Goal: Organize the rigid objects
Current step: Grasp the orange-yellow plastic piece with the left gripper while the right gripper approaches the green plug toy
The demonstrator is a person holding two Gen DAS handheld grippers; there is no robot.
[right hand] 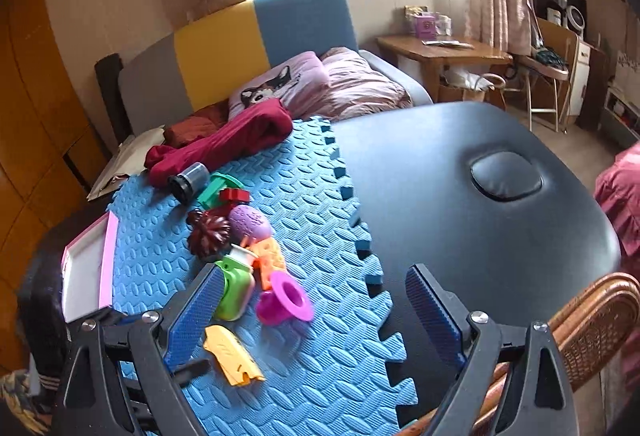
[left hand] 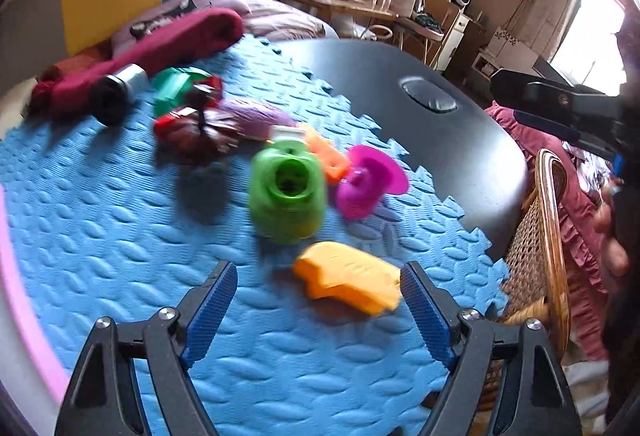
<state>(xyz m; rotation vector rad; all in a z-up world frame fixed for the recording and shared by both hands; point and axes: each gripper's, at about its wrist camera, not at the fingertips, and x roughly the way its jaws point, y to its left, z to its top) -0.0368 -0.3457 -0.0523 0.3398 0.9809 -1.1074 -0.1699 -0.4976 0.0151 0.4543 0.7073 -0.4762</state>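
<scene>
Left wrist view: the left gripper [left hand: 318, 288] hangs above a blue foam mat [left hand: 100, 236] with its blue-padded jaws spread apart and clasping nothing; a yellow-orange toy piece [left hand: 348, 282] lies flat on the mat between the fingertips and slightly beyond them, apart from both pads. Farther out stand a green cup-like toy [left hand: 288, 192], mouth toward the camera, a magenta flanged toy [left hand: 370, 180] just beside it on the right, and an orange piece [left hand: 324, 152] behind both. A dark red spiky toy [left hand: 196, 136], a purple ball [left hand: 252, 116], a green-and-red piece [left hand: 180, 88] and a black-and-silver cylinder [left hand: 116, 96] trail toward a maroon cloth [left hand: 160, 48]. A black padded table [left hand: 400, 84] bears the mat. Right wrist view: the right gripper [right hand: 316, 300] likewise stands released, jaws wide, over the mat's toothed edge [right hand: 372, 268]; its left finger [right hand: 196, 316] overlaps the green toy [right hand: 236, 292] in the picture. The yellow piece [right hand: 232, 358] lies near that finger, the magenta toy [right hand: 284, 300] between the jaws' line of sight. A pink-rimmed tray [right hand: 108, 260] sits at the mat's left border.
</scene>
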